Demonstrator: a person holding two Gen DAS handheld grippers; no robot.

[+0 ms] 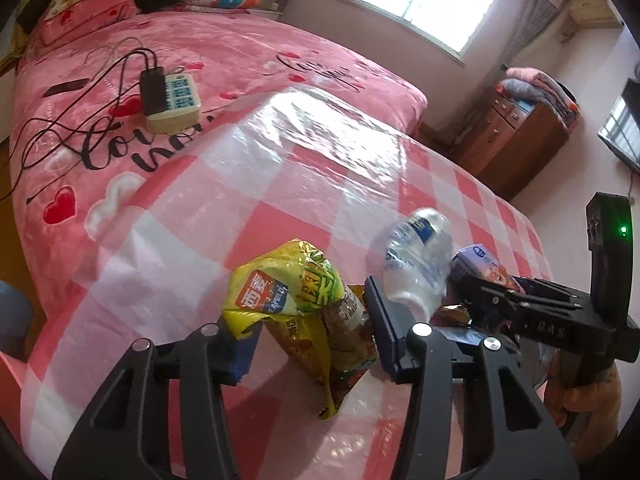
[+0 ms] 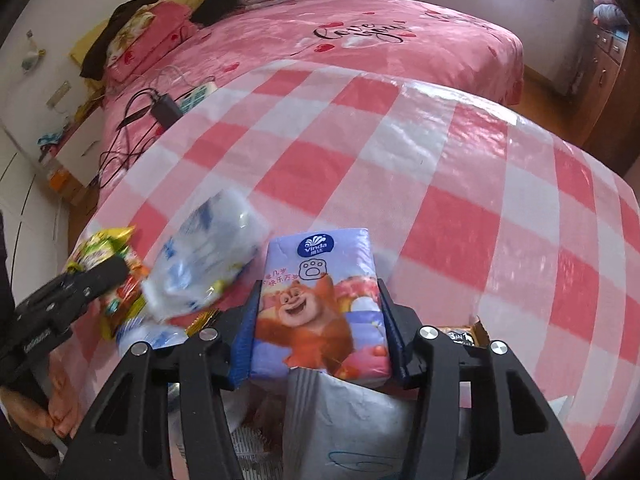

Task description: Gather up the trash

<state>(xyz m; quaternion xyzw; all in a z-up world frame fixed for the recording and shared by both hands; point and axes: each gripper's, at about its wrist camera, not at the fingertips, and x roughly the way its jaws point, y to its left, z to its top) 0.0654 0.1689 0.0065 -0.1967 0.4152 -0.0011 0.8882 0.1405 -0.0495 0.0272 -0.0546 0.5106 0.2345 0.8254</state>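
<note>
In the left wrist view a yellow snack bag (image 1: 292, 300) fills the gap of my left gripper (image 1: 310, 328), and both blue pads press on it. A clear plastic bottle (image 1: 416, 256) lies tilted and blurred just past the right finger. My right gripper (image 1: 500, 300) reaches in from the right there with a purple tissue pack (image 1: 480, 260). In the right wrist view my right gripper (image 2: 318, 320) is shut on that tissue pack (image 2: 320, 312), a cartoon bear printed on it. To its left are the blurred bottle (image 2: 204, 264) and my left gripper (image 2: 88, 280) at the snack bag (image 2: 108, 248).
All this lies on a pink-and-white checked plastic sheet (image 1: 320, 160) over a pink bed. A power strip with a charger (image 1: 172, 96), cables and a phone (image 1: 66, 87) sit further up the bed. A grey-white bag (image 2: 344, 420) and a brown box (image 2: 464, 336) lie beneath the right gripper.
</note>
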